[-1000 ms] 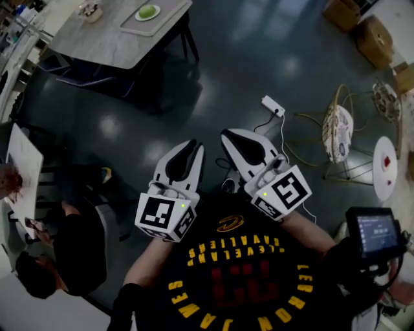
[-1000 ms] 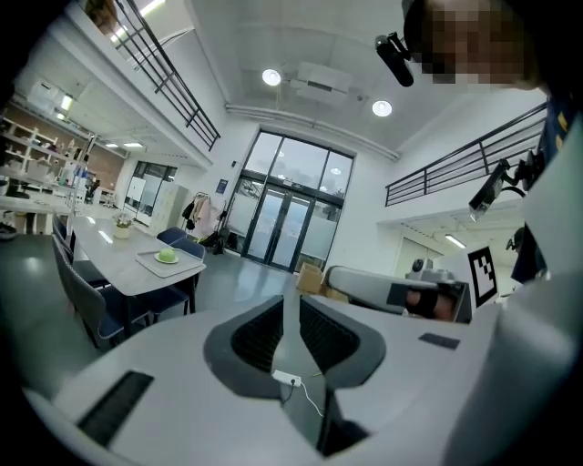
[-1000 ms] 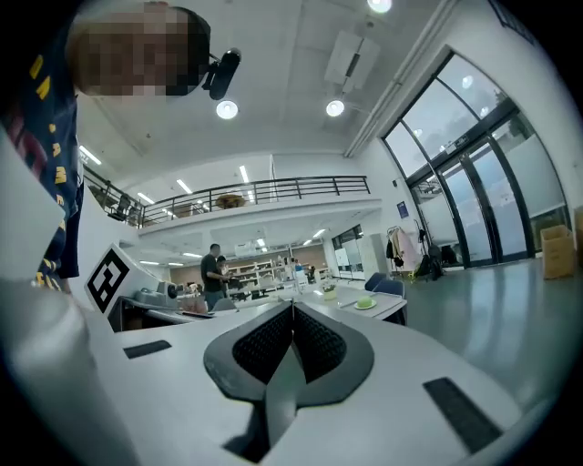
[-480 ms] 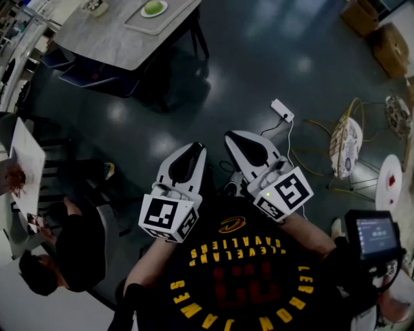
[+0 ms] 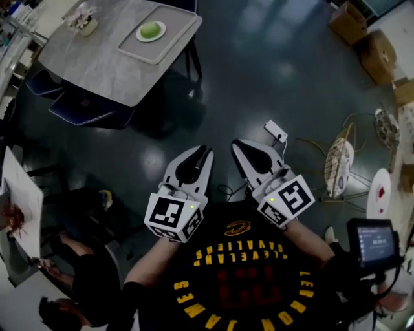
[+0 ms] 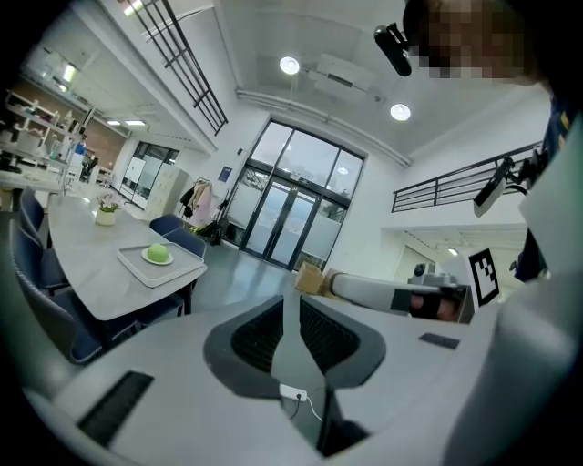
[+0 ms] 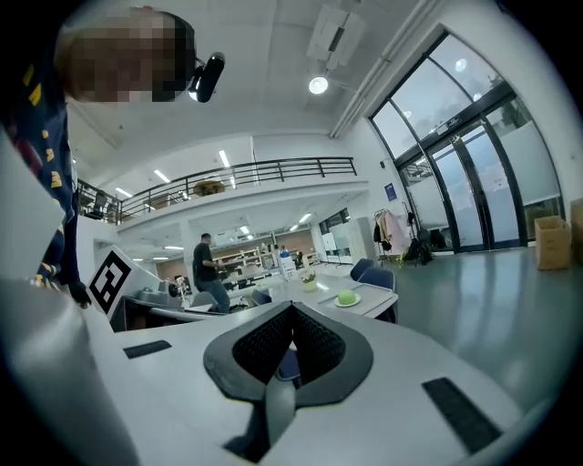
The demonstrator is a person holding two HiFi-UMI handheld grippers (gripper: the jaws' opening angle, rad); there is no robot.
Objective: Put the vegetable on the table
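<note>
Vegetable (image 5: pixel 150 30) on plate (image 5: pixel 163 29), atop tray (image 5: pixel 176 35)

Head view: dark glossy floor (image 5: pixel 259 64) with ceiling-light reflections. White power strip (image 5: pixel 275 131) lies on it, cable trailing down-frame. Two cardboard boxes (image 5: pixel 349 22) at upper right, near each other. Wire-frame chair (image 5: pixel 337 169) with patterned cushion at right, just beside a round white stand (image 5: pixel 378 194) carrying a small red item I cannot identify. Small lit screen (image 5: pixel 375 242) at lower right. Blue chairs (image 5: pixel 87 110) at upper left; potted plant (image 5: pixel 83 19) above them. Seated person in dark clothes (image 5: pixel 84 284) at lower left. Left gripper view: glass entrance doors (image 6: pixel 291 214), round ceiling lights (image 6: pixel 290 65). Right gripper view: mezzanine railing (image 7: pixel 246 173), one standing person (image 7: pixel 205 264) well back.
</note>
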